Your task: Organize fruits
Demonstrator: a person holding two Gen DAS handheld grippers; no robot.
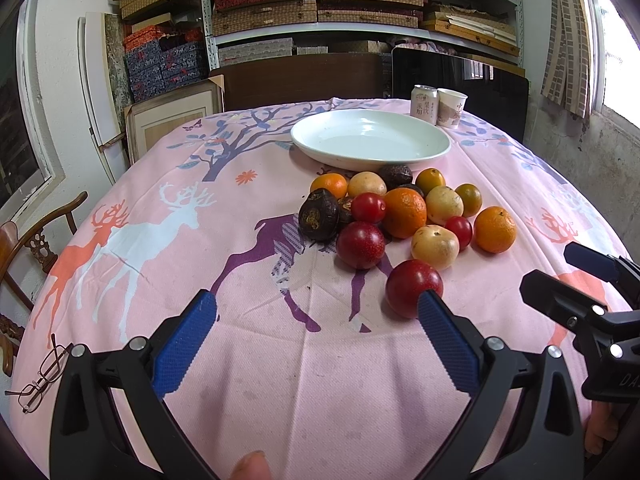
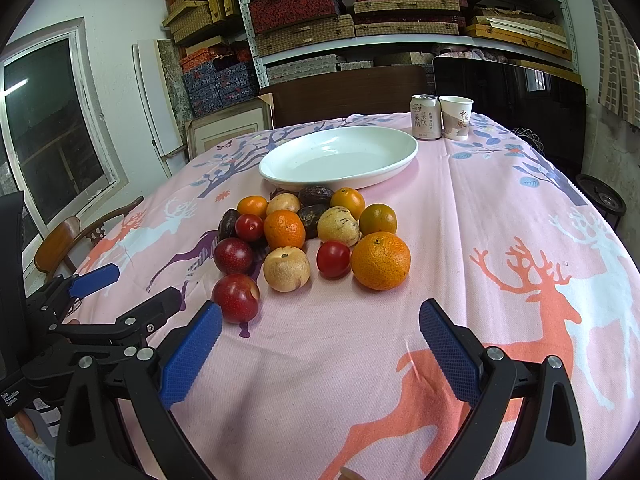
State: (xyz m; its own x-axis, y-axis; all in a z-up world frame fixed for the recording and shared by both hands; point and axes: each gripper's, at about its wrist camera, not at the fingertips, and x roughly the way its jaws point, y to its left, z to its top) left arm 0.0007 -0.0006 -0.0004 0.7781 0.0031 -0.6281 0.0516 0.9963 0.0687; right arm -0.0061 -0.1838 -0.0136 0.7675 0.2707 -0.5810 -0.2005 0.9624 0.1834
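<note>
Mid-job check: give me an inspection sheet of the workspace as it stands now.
Surface: table under a pink deer-print tablecloth.
Job's things: white plate, nothing in it; fruit pile in front of it, including a large orange, a dark red plum nearest the grippers and a small red tomato.
Clutter: drink can, paper cup, eyeglasses at the table edge.
Grippers: left gripper open, holding nothing; right gripper open, holding nothing.
Cables: nothing seen.
Surroundings: shelves of boxes, wooden chair, window.
</note>
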